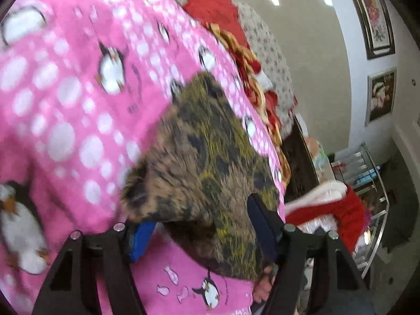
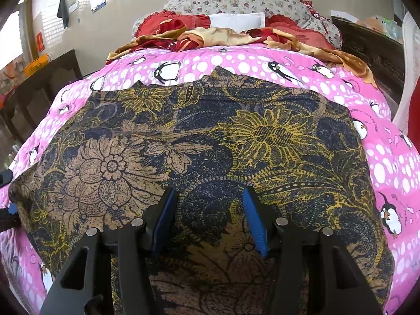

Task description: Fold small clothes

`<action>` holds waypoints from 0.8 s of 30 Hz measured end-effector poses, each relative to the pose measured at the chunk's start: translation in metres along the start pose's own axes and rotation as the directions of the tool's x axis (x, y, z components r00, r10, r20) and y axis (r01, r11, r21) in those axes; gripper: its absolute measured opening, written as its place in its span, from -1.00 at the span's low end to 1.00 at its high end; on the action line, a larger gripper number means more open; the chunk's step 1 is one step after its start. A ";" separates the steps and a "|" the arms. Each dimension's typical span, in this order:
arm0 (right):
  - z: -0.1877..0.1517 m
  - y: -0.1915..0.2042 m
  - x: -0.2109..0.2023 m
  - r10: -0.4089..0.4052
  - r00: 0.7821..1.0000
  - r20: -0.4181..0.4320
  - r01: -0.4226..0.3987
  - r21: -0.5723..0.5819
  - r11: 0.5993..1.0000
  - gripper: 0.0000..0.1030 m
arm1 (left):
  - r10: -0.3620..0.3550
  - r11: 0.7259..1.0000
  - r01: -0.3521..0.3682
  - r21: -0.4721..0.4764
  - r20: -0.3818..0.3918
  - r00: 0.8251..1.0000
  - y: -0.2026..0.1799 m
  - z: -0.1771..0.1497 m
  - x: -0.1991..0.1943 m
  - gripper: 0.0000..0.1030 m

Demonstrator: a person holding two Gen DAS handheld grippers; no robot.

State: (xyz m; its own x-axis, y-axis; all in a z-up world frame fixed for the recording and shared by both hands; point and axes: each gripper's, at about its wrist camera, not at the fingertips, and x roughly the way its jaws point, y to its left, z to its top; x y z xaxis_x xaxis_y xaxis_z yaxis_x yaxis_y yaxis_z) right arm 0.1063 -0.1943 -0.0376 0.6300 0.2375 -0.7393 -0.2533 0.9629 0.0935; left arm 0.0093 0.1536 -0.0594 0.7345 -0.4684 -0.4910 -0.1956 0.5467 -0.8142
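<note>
A dark floral garment [image 2: 199,141], brown, yellow and navy, lies spread flat on a pink penguin-print quilt [image 2: 236,60]. My right gripper [image 2: 208,210] hovers open over its near middle, its blue pads [image 2: 253,218] wide apart and holding nothing. In the blurred left wrist view the same garment [image 1: 207,157] has its near edge lying between the spread fingers of my left gripper [image 1: 199,228]; the jaws stand open with cloth between them. The left gripper's tip also shows at the garment's left edge in the right wrist view [image 2: 10,210].
Red and gold bedding [image 2: 223,36] and a floral pillow [image 2: 236,2] lie at the head of the bed. A dark wooden cabinet [image 2: 372,50] stands to the right. A red and white garment [image 1: 333,210] and a metal rack [image 1: 372,183] are beside the bed.
</note>
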 end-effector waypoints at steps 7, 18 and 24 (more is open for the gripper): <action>0.000 -0.001 0.000 0.000 1.000 0.000 0.000 0.002 1.000 -0.06 | -0.083 0.996 0.079 -0.050 -0.086 0.993 0.002 -0.002 0.010 0.67; 0.000 0.000 0.001 0.001 1.000 -0.001 -0.001 0.002 1.000 -0.06 | -0.079 0.995 0.073 -0.066 -0.098 0.992 0.007 0.007 0.014 0.61; 0.000 -0.001 0.000 0.004 1.000 0.000 -0.004 0.005 1.000 -0.06 | -0.005 0.999 0.009 0.041 -0.077 0.997 -0.004 -0.001 0.015 0.54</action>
State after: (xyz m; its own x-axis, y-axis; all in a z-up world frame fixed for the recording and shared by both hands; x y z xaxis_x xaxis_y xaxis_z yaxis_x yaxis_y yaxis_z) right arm 0.1065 -0.1951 -0.0379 0.6289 0.2410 -0.7392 -0.2518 0.9626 0.0996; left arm 0.0208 0.1433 -0.0639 0.6831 -0.5237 -0.5091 -0.1623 0.5708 -0.8049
